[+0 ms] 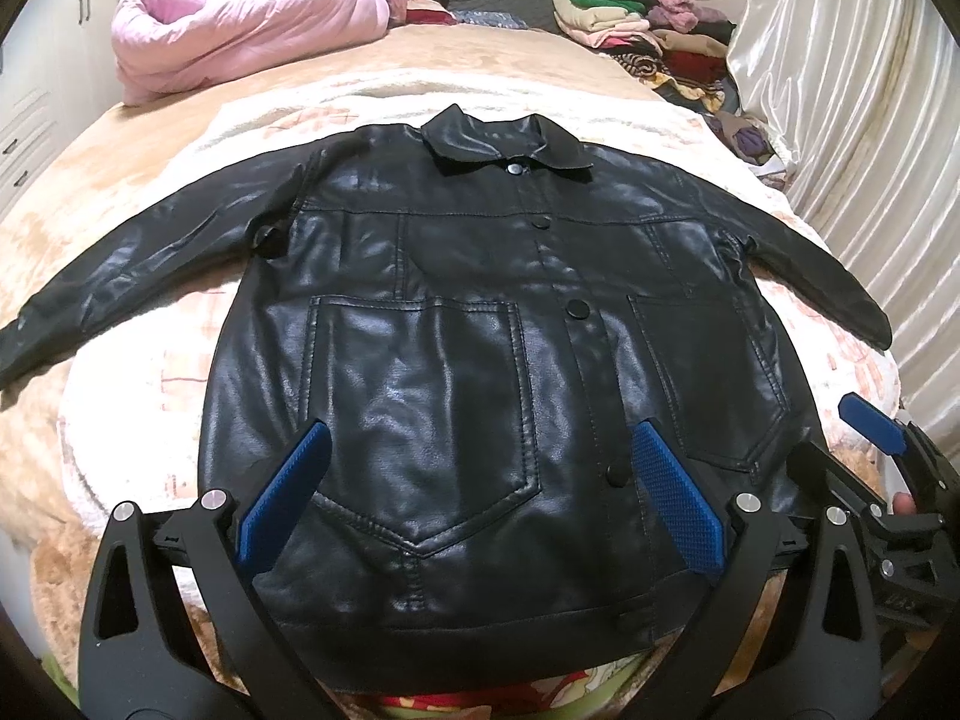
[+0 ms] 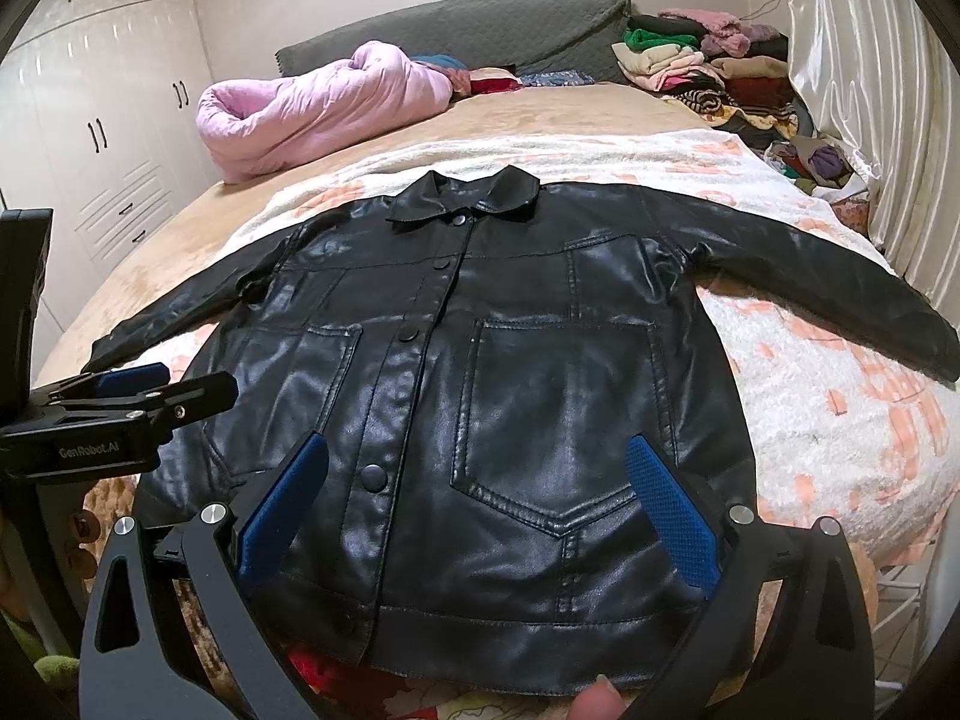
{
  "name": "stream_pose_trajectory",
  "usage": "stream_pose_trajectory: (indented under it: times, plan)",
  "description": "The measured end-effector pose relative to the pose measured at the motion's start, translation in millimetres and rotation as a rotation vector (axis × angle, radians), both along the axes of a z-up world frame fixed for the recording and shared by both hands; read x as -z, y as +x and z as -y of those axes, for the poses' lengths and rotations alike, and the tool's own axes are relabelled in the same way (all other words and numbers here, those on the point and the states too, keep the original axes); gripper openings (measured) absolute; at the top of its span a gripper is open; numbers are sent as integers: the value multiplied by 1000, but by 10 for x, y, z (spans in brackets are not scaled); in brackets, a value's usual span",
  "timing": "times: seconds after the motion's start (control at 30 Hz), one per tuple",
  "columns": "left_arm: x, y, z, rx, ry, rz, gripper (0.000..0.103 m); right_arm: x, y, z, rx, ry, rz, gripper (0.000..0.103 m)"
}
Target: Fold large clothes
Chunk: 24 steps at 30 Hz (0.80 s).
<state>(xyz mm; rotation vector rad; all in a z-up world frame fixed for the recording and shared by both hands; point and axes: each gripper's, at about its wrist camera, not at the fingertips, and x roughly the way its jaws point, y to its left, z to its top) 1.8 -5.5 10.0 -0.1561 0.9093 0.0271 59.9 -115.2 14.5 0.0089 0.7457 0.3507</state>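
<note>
Black leather jacket [image 1: 480,330] lies flat and buttoned, front up, on a white-and-peach blanket [image 1: 150,396] on the bed, sleeves spread to either side. Both grippers hover above the jacket's hem: the left gripper [image 1: 474,468] over its left pocket, the right gripper [image 2: 477,492] over its right pocket, fingers [image 1: 675,492] spread wide and released, grasping nothing. Beyond the jacket's collar sits a pink quilt [image 1: 240,30].

One legible marking: "GenRobot.AI", pale lettering on the black body of the left gripper [image 2: 129,381], seen in the right wrist view.
</note>
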Motion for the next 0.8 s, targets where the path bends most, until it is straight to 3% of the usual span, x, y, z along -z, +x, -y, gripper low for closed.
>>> stream_pose_trajectory:
  times: [0.8]
  plan:
    - [-60, 463, -298, -44, -42, 5, 94, -215, 584, -141, 43, -16, 0, 99]
